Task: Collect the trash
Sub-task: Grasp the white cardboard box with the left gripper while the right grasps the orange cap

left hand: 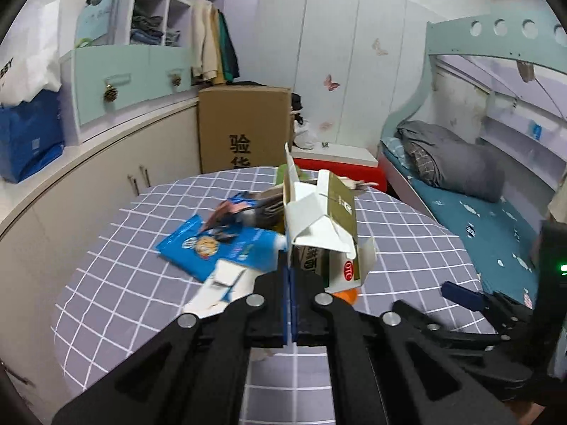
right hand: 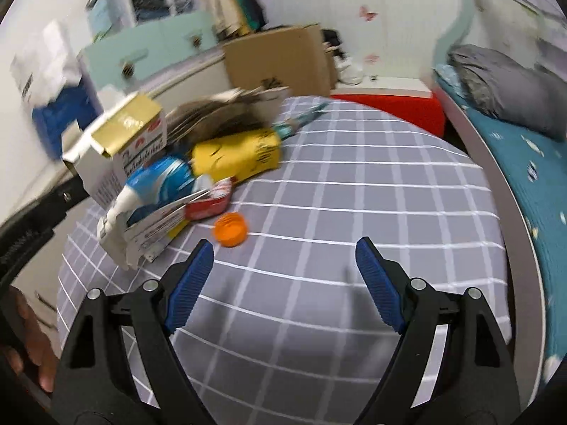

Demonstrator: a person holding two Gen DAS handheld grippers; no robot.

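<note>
Trash: your pile [right hand: 198, 163] sits at ten o'clock on the checked tablecloth [right hand: 354, 194].
Room: bed [left hand: 496, 219] at three o'clock.
Nearby: orange cap [right hand: 230, 229] beside pile.
Left gripper [left hand: 288, 272]: clamped on carton [left hand: 329, 219].
Right gripper [right hand: 283, 276]: jaws apart.

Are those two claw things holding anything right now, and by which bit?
The left gripper is shut on the gold-and-white carton, pinching a bottom flap. The right gripper is open, holding nothing.

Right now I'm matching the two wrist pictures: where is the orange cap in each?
Left wrist: orange cap sits low of centre, mostly hidden behind the gold box by the shut left tongs.
Right wrist: cap left of centre, before the open right tongs.
Shared landmark: cardboard box.
</note>
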